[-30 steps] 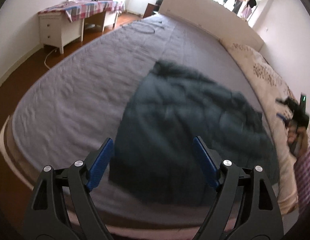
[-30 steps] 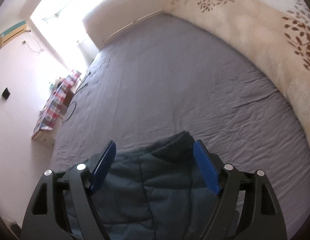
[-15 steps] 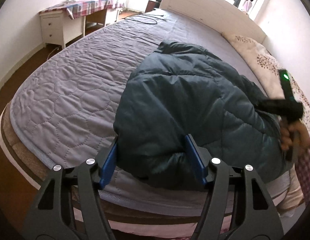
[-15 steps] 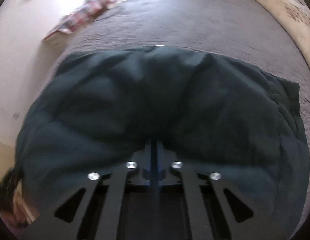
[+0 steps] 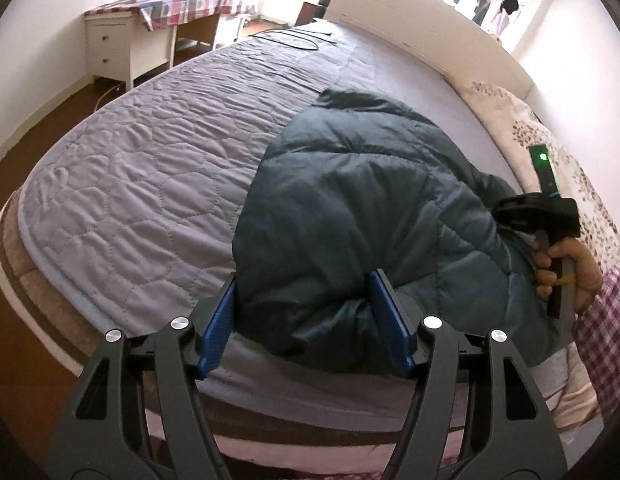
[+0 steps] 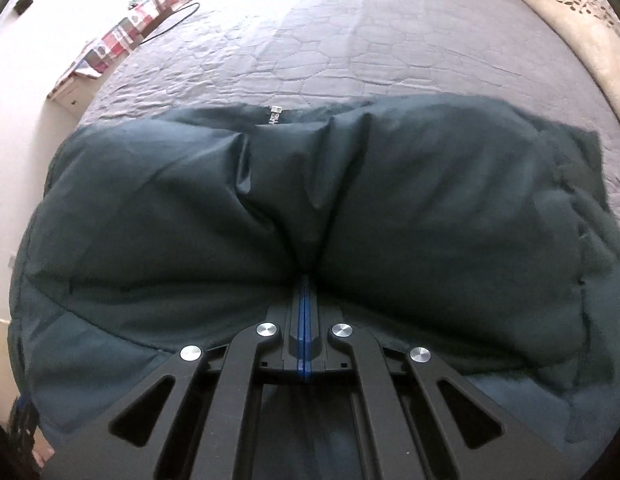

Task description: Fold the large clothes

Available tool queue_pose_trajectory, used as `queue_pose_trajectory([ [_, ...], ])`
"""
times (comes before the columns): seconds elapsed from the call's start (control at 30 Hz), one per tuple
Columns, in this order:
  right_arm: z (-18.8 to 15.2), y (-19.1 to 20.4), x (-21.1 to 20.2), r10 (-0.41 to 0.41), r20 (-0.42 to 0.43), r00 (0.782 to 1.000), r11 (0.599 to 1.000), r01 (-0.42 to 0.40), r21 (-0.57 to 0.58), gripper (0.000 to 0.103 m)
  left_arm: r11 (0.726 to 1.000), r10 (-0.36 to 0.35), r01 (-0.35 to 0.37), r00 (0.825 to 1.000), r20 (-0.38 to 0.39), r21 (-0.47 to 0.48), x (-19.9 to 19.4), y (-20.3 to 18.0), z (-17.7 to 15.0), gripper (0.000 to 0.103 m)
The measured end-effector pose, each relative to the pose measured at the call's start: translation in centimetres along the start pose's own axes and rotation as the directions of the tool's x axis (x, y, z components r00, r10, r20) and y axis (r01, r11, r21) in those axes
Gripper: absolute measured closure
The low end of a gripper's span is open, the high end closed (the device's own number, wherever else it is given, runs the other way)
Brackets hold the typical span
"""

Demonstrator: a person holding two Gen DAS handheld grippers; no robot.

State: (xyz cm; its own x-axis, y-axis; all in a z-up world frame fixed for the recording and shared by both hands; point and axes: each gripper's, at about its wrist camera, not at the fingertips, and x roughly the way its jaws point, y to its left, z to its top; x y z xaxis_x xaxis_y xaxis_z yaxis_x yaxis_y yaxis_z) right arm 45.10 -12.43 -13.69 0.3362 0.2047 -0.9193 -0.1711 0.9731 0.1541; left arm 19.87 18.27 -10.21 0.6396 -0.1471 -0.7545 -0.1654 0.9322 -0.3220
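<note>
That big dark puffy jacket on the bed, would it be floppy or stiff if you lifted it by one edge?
Probably floppy: the puffy jacket bunches into deep creases where the right gripper is shut on it. Its quilted, air-filled panels suggest it is light for its bulk. The smooth shell looks somewhat slippery, so the open left gripper, straddling a thick fold, might lose it.

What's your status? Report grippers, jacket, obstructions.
Left gripper open, straddling the puffer jacket hem. Right gripper shut on jacket fabric. Jacket bunched at the bed edge. No obstruction seen.
</note>
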Motion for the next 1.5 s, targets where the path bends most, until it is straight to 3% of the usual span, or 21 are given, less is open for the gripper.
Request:
queue_pose_trajectory([
  [0.07,-0.4,0.6,-2.1,-0.008,0.048,0.999,1.0,0.008,-0.003,0.1,1.0,-0.004,0.004,1.0,0.011,-0.012,-0.7,0.3,-0.1,0.037],
  [0.17,-3.0,2.5,-6.0,0.066,0.131,0.989,0.994,-0.054,-0.09,0.099,1.0,-0.001,0.001,1.0,0.03,-0.027,-1.7,0.9,-0.3,0.036],
  [0.27,-7.1,4.6,-7.8,0.12,0.119,0.986,0.978,-0.096,-0.185,0.099,0.998,-0.006,0.008,0.999,0.033,-0.058,-2.2,1.5,-0.6,0.036],
  [0.33,-9.1,5.1,-7.0,0.113,0.085,0.99,0.973,-0.093,-0.211,0.099,0.997,-0.009,0.011,1.0,0.023,-0.08,-2.4,1.7,-0.9,0.036],
  [0.43,-11.0,4.8,-3.9,0.031,0.054,0.998,0.974,-0.018,-0.227,0.103,0.996,-0.004,0.006,1.0,0.018,-0.085,-3.2,1.7,-1.3,0.036],
  [0.6,-10.6,3.1,-1.9,0.069,0.036,0.997,0.991,-0.065,-0.115,0.103,0.997,0.006,-0.005,1.0,0.013,-0.081,-4.8,1.4,-2.3,0.035],
  [0.77,-10.7,3.2,-1.6,0.064,0.055,0.996,0.992,-0.057,-0.116,0.103,0.997,0.016,-0.018,0.999,-0.031,-0.08,-5.6,0.6,-3.5,0.035],
  [0.87,-11.4,2.8,-2.2,0.062,0.05,0.997,0.992,-0.056,-0.113,0.103,0.997,0.021,-0.024,0.999,-0.045,-0.072,-6.1,-0.2,-4.0,0.035],
  [1.03,-13.2,1.4,-6.2,0.129,0.056,0.99,0.991,-0.127,-0.044,0.099,0.998,0.055,-0.056,0.997,-0.059,-0.012,-7.1,-2.5,-5.1,0.033],
  [1.2,-17.7,0.4,-9.9,0.183,0.087,0.979,0.979,-0.174,-0.107,0.092,0.996,0.089,-0.089,0.992,-0.087,0.0,-7.4,-4.0,-6.1,0.032],
  [1.5,-18.8,1.1,-6.2,0.127,0.017,0.992,0.963,-0.119,-0.243,0.09,0.992,0.121,-0.125,0.988,-0.1,-0.032,-8.2,-5.3,-7.6,0.031],
])
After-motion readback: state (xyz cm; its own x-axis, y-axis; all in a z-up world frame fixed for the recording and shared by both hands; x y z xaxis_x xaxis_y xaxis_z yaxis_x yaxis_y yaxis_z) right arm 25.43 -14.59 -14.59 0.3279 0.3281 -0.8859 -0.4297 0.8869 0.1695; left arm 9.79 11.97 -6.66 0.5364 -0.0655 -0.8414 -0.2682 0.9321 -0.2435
